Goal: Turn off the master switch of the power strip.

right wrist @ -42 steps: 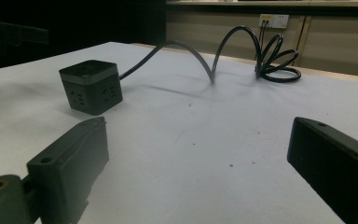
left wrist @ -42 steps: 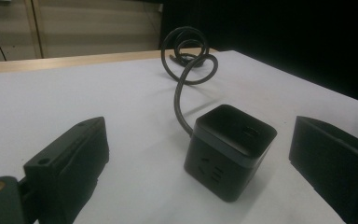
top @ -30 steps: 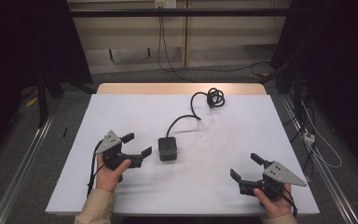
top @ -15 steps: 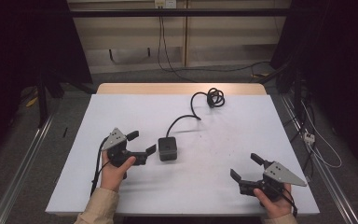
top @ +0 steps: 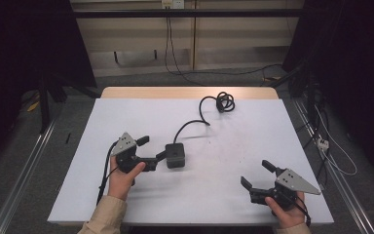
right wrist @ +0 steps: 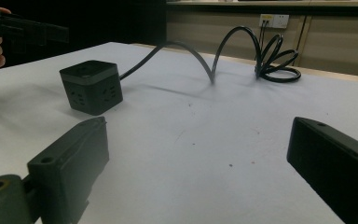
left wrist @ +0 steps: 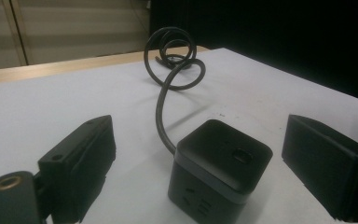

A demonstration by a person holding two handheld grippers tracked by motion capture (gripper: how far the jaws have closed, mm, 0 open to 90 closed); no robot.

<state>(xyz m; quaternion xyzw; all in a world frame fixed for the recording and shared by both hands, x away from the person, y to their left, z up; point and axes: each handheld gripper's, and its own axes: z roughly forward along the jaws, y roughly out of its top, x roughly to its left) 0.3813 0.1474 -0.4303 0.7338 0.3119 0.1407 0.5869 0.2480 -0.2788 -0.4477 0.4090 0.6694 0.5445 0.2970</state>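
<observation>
You are holding the left gripper (top: 152,150) at the near left of the white table (top: 253,126), and its jaws are standing spread wide; they have just been closing a little, with the black power cube (top: 175,155) sitting partly between them and no pad pressing on it. In the left gripper view the power cube (left wrist: 220,164) is lying just ahead of the jaws, a gap showing on each side. The cube is resting flat on the table, a little left of the middle. Its black cable (top: 191,126) is arching away toward the far side and ending in a loose coil (top: 225,101) near the far edge. At the near right you are holding the right gripper (top: 257,174) well apart from the cube, its jaws spread wide around nothing.
</observation>
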